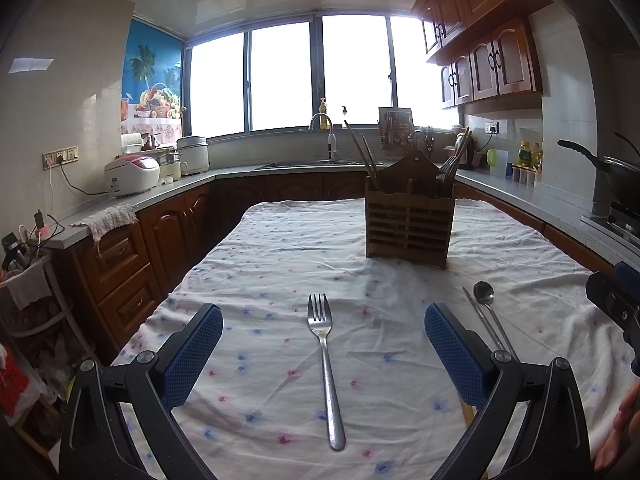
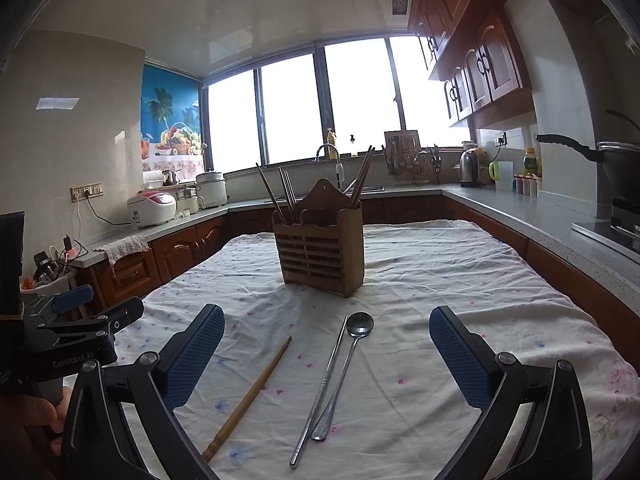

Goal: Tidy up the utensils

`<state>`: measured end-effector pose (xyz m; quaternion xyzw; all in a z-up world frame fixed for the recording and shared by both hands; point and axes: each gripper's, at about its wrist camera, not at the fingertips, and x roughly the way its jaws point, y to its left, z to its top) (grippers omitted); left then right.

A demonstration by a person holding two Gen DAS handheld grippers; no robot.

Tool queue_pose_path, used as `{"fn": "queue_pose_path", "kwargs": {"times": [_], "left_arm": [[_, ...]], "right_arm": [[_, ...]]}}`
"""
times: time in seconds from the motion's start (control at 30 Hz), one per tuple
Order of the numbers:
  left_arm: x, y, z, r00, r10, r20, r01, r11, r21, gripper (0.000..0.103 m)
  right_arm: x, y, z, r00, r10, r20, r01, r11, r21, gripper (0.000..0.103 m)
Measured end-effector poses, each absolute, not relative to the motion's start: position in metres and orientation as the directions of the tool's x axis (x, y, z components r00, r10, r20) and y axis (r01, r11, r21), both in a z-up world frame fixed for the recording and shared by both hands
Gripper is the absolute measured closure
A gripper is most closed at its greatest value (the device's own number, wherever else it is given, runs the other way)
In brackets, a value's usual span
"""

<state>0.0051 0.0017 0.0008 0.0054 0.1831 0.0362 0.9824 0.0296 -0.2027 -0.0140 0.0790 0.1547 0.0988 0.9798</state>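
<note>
Steel fork (image 1: 325, 364): flat on tablecloth (image 1: 280, 248), between wide-open left gripper (image 1: 323, 340) fingers
Right gripper (image 2: 326, 344): wide open too, over spoon (image 2: 345, 368)

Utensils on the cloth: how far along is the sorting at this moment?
Done: chopsticks and some cutlery already stand in the wooden holder. In hand: nothing; left gripper and right gripper are both open. Left: fork, spoon, metal chopstick and wooden chopstick lie on the tablecloth.

only the wooden holder (image 2: 320, 246) stands up from the tablecloth (image 2: 460, 280).
</note>
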Motion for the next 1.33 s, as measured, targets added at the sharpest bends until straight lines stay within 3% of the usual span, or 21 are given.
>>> {"fn": "queue_pose_path", "kwargs": {"times": [1.33], "left_arm": [[0.017,-0.005,0.002,0.922,0.051,-0.385,-0.049,0.999,0.015,0.001]], "right_arm": [[0.045,-0.207,-0.018,0.917,0.218,-0.335,-0.152,0.965,0.214,0.0]]}}
